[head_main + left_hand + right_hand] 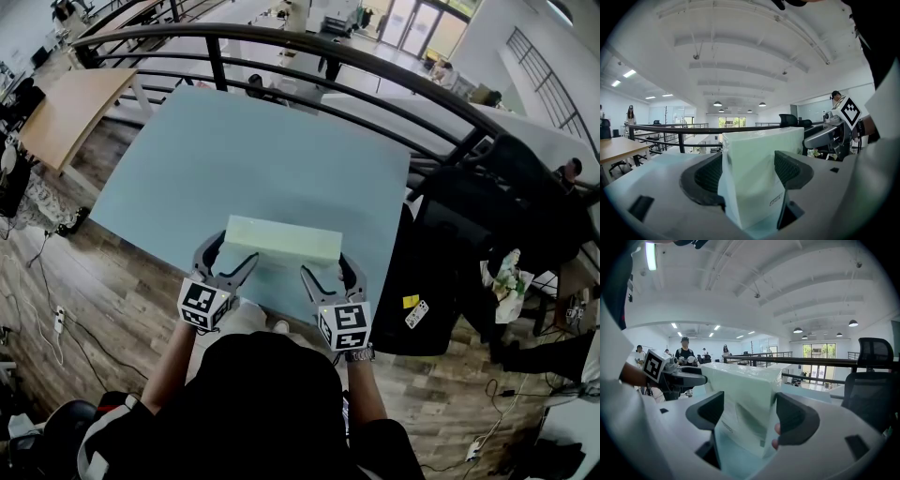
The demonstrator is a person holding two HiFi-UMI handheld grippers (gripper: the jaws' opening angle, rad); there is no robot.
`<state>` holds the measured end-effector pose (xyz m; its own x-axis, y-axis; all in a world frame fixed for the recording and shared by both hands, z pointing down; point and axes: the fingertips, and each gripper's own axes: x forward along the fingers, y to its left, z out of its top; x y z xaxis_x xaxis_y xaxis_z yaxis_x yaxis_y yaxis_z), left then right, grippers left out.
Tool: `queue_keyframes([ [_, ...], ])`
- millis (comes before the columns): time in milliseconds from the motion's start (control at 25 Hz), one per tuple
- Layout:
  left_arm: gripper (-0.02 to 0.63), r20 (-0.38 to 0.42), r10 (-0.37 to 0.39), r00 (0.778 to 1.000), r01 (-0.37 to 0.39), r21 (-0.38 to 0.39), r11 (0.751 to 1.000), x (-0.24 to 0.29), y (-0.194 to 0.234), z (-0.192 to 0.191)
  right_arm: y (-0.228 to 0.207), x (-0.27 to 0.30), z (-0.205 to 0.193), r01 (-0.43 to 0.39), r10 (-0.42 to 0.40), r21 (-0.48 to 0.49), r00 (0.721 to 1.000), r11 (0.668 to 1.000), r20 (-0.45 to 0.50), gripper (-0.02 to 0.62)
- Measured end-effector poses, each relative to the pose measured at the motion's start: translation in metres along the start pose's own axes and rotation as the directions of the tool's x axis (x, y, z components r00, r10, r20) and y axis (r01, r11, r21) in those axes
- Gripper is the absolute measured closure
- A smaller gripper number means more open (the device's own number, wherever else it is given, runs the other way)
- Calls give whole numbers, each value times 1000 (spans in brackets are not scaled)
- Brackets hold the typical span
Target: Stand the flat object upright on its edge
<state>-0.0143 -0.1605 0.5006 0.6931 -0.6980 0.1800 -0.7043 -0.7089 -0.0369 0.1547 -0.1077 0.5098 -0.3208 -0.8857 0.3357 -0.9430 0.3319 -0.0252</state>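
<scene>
The box (283, 241) sits close to the counter's (234, 150) near edge, in front of the person, with its long side running left to right. Its narrow face is up and its broad face is toward the person. Whether it rests on the surface or is held just above it cannot be told. Beyond it the blue counter lies open all the way to the far edge, where a dark railing (281, 37) curves past. To the right, the counter's edge is near a black chair (441, 272); to the left there is bare counter, then wooden floor.

The left claw (228, 264) takes the box's left end, and its own view shows both pads against the box's (757, 178) broad faces, pinching it across its thickness. The right claw (328, 277) takes the right end the same way, with the box (745, 404) filling the gap between its jaws and clamped there.
</scene>
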Motion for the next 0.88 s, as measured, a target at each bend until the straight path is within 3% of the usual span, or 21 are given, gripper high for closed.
queue_keyframes([
  [880, 255, -14, 10, 1000, -10, -23, 1000, -12, -3, -10, -3, -8, -8, 16, -16, 27, 1000, 1000, -3, 247],
])
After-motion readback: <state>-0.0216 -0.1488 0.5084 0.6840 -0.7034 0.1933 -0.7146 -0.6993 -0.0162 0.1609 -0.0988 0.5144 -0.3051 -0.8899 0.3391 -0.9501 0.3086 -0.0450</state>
